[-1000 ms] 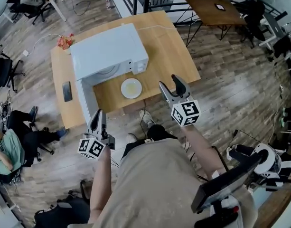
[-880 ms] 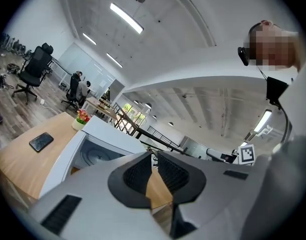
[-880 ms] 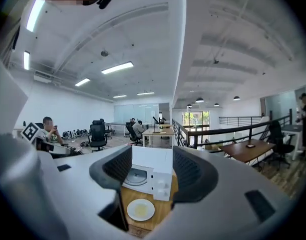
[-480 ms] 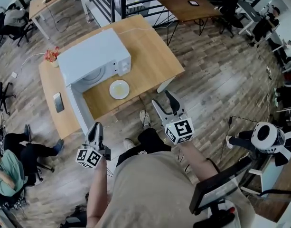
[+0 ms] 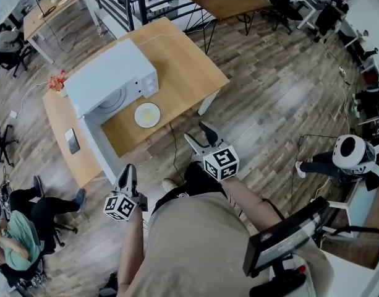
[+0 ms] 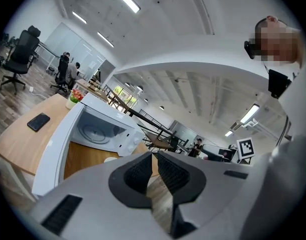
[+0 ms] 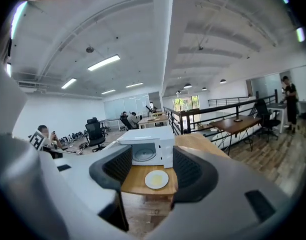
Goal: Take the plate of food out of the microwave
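Backs off from table [image 5: 189, 73], task looks done.
Vs a sec ago, pulls both grippers back & lower. Holds L gripper [image 5: 127, 171] clenched on nothing, R gripper [image 5: 198, 133] spread wide, empty. Leaves plate of food [image 5: 147, 114] on table just in front of open microwave [image 5: 109, 73], well apart from both. Finds no brand/label legible; sees only square markers on gripper cubes.

I see white box microwave [image 5: 112, 79] standing on wooden tabletop [image 5: 183, 73], door [image 5: 97, 148] swung wide open toward me, round turntable showing inside cavity. Round white plate [image 5: 147, 114] with pale yellow food lies flat on tabletop, outside microwave, just in front of its opening, beside open door.
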`<state>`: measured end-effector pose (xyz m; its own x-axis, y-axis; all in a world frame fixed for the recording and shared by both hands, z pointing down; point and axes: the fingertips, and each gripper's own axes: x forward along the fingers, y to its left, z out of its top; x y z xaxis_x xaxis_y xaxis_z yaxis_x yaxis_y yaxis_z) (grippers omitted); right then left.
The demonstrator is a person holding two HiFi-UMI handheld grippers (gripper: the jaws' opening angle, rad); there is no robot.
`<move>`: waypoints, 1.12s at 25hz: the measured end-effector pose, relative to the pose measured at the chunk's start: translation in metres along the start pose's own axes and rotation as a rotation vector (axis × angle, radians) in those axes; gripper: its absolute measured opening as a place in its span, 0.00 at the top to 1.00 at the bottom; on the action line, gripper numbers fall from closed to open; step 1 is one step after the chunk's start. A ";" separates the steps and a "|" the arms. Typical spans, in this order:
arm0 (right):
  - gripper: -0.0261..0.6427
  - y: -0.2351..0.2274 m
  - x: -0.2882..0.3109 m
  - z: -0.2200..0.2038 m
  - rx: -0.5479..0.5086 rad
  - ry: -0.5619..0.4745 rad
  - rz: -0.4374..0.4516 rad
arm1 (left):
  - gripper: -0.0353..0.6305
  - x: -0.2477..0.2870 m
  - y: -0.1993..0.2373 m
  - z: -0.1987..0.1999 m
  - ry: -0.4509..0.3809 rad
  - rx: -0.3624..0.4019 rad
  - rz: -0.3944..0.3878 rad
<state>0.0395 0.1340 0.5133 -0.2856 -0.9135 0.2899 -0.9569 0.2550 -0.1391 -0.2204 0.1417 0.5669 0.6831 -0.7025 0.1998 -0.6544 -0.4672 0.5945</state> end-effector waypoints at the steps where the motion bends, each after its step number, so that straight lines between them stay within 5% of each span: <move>1: 0.57 0.000 0.001 -0.006 0.012 0.017 0.007 | 0.91 0.001 0.000 -0.001 0.002 0.002 0.004; 9: 0.57 0.000 0.009 -0.017 0.074 0.026 0.023 | 0.91 0.004 -0.002 -0.011 0.027 -0.025 -0.005; 15: 0.57 0.026 0.019 -0.018 0.053 0.043 0.136 | 0.91 0.003 0.000 -0.017 0.055 -0.040 -0.016; 28: 0.63 0.047 0.032 -0.023 0.203 0.084 0.191 | 0.91 -0.001 0.001 -0.002 0.031 -0.072 -0.035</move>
<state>-0.0154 0.1241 0.5381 -0.4708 -0.8233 0.3170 -0.8577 0.3431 -0.3829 -0.2216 0.1430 0.5686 0.7157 -0.6687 0.2013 -0.6056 -0.4508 0.6558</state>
